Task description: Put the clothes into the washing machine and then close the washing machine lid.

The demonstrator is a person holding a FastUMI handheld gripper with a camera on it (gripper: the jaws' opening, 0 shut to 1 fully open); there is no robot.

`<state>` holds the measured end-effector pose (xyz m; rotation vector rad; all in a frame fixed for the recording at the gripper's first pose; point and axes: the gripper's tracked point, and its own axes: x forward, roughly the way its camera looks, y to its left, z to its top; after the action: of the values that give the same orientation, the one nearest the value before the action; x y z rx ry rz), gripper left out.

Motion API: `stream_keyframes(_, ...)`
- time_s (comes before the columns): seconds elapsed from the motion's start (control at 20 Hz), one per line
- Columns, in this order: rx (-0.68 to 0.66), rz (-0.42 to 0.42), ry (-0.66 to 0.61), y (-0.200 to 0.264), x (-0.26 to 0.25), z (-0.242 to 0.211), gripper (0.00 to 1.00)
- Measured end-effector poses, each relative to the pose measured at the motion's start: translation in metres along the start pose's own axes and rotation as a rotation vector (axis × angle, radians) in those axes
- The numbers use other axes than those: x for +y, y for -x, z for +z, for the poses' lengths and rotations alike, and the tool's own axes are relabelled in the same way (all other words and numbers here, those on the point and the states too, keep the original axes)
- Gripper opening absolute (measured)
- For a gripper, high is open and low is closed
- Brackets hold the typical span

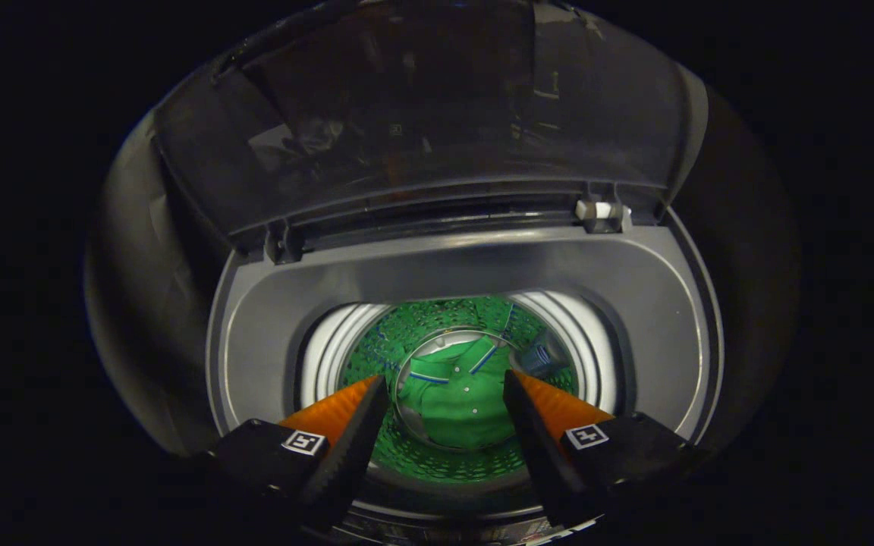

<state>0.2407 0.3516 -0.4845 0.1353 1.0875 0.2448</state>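
A green shirt (458, 402) with blue-and-white collar trim and small buttons lies at the bottom of the washing machine drum (376, 349). My gripper (446, 379) hangs over the drum's mouth, open, its fingers spread apart with nothing between them; the shirt shows far below through the gap. The dark see-through lid (437, 114) stands raised behind the opening, hinged at the back of the grey top deck (482, 262).
A white ring (331, 349) lines the drum's mouth inside the grey deck. A small white hinge piece (596, 212) sits at the lid's right base. Dark surroundings lie around the machine.
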Motion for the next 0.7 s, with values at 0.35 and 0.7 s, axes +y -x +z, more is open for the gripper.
stream_keyframes(0.35,-0.155,0.018,0.076,0.074,0.009,0.056,0.99)
stream_keyframes(0.7,-0.321,0.058,0.092,0.146,0.03,0.126,0.99)
